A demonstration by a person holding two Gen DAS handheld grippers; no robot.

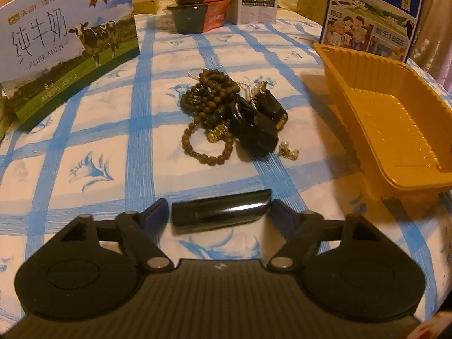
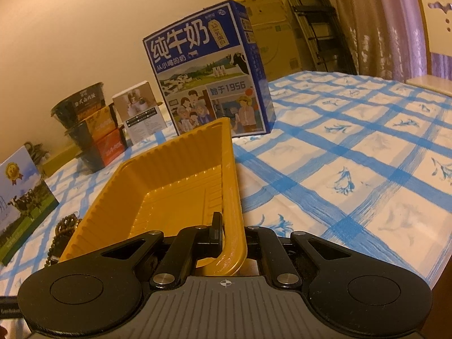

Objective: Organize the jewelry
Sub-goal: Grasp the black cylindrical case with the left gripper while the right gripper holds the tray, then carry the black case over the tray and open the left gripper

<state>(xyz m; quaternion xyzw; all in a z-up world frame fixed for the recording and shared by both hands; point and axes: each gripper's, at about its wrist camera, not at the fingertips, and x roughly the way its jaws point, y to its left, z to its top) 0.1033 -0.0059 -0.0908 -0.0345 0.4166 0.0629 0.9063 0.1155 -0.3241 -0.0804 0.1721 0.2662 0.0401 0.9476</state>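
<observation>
Black glossy bar [image 1: 221,210] lies between the left gripper [image 1: 219,212]'s spread jaws — whether they touch it, unclear. Right gripper [image 2: 230,234] is clamped on the yellow tray [image 2: 169,186]'s rim — beads [image 1: 209,107] lie beyond.

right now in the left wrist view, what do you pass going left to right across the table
green milk carton → pile of bead bracelets → yellow tray

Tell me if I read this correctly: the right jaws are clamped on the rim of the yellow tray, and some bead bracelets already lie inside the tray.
Not quite. The yellow tray is empty, as the right wrist view shows; the bead bracelets lie on the tablecloth beside it. The right gripper is indeed clamped on the rim.
</observation>
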